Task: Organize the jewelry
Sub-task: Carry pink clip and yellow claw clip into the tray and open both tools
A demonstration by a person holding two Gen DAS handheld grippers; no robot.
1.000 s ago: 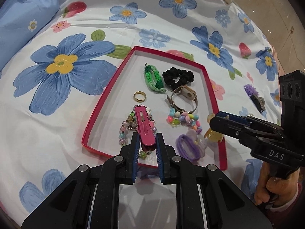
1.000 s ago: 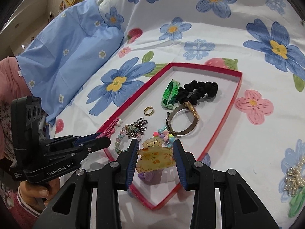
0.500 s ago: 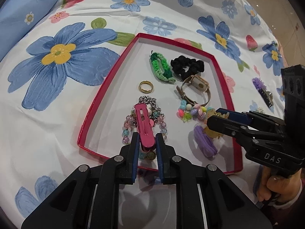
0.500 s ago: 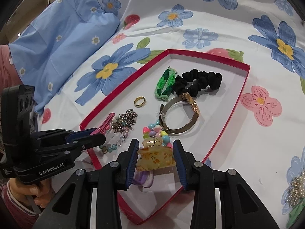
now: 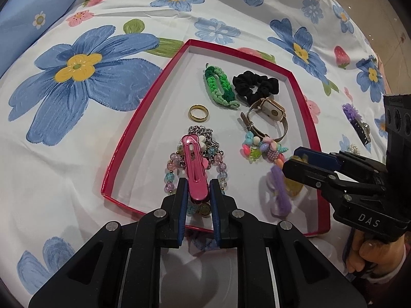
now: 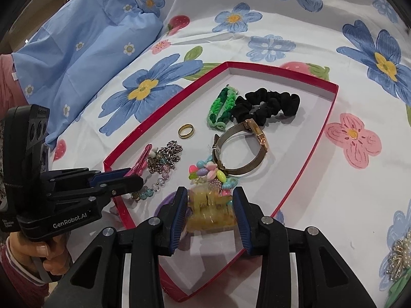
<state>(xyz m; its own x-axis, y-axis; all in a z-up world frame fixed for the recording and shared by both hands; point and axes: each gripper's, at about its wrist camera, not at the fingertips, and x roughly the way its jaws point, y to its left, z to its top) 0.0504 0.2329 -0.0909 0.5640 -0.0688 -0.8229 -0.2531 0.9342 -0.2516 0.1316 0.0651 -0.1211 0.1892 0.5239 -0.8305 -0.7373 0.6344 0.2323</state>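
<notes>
A red-rimmed tray [image 5: 143, 107] [image 6: 331, 113] lies on the flowered bedsheet. It holds a green braided band [image 5: 218, 87], a black scrunchie [image 5: 254, 84], a gold ring [image 5: 198, 113], a watch [image 5: 267, 114], a colourful bead bracelet [image 5: 262, 148], a chain and pastel beads [image 5: 205, 138] and a purple hair tie [image 5: 280, 192]. My left gripper [image 5: 197, 197] is shut on a pink hair clip [image 5: 194, 164] above the beads. My right gripper [image 6: 209, 206] holds a blurred yellow claw clip [image 6: 210, 213] between its fingers, low over the purple tie.
A purple flower clip [image 5: 355, 118] and a pearl piece [image 5: 353, 148] lie on the sheet to the right of the tray. A pearl brooch [image 6: 400, 256] lies at the right wrist view's right edge. A blue pillow [image 6: 84, 38] is at the far left.
Both grippers have moved forward and down over the tray's near end. The yellow claw clip now sits lower between the right fingers and is blurred by motion.
</notes>
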